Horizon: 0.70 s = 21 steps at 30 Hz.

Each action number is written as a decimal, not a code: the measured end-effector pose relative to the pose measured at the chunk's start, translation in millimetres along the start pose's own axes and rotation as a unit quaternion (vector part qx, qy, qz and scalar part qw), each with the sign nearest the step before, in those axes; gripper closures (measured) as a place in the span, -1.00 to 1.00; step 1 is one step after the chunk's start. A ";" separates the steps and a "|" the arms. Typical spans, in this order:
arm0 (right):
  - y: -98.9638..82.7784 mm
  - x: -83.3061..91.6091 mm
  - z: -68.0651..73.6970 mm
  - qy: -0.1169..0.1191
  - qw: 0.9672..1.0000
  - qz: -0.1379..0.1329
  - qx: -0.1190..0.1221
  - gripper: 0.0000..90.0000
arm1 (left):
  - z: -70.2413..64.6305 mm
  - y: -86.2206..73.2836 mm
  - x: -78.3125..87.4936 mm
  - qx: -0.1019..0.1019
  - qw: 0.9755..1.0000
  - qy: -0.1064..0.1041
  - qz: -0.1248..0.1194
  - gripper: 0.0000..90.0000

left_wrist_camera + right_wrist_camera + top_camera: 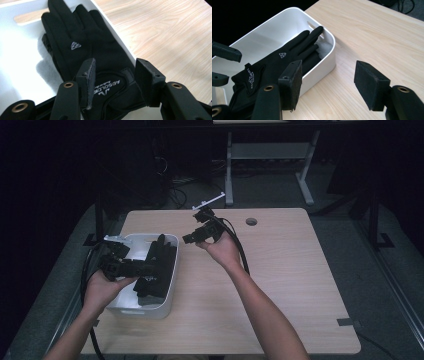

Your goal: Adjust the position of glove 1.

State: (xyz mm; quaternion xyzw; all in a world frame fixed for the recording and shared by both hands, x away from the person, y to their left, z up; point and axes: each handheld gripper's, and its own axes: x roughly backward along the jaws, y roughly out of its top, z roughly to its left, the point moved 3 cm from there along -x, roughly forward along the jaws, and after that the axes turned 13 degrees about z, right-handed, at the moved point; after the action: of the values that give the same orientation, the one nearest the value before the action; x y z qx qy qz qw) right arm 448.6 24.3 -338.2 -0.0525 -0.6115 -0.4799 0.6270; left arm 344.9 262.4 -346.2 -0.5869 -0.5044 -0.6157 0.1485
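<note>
A black glove (157,262) lies in a white bin (140,312) at the table's left, its cuff draped over the bin's right rim. In the left gripper view the glove (75,37) shows a small white logo and lettering on the cuff. My left gripper (115,77) hovers over the cuff with its jaws apart, and the pads do not press on it. My right gripper (189,238) is held above the table to the right of the bin. In its own view it (328,82) stands open and empty, looking at the glove (279,60).
Something pale and soft (323,47) lies under the glove's fingers at the bin's far end. The wooden table (285,270) has a round cable hole (251,221) at the back. Behind it are a dark floor and desk legs (305,185).
</note>
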 end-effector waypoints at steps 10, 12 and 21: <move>-11.7 17.0 -13.8 -0.009 1.000 -0.009 -0.009 -0.23 | -7.5 7.0 0.5 -0.009 1.000 -0.003 -0.008 0.08; -13.6 19.8 -15.9 -0.009 1.000 -0.010 -0.013 -0.23 | -9.1 8.1 -0.2 -0.009 1.000 -0.005 -0.009 0.07; -19.2 29.8 -21.6 -0.013 1.000 -0.016 -0.020 -0.25 | -16.4 13.6 -1.5 -0.012 1.000 -0.011 -0.017 0.01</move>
State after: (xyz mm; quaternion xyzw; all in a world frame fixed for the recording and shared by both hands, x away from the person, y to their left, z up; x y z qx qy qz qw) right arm 445.1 -16.0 -329.2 -0.0610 -0.6105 -0.5009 0.6105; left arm 346.5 242.7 -338.2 -0.5866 -0.5086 -0.6176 0.1255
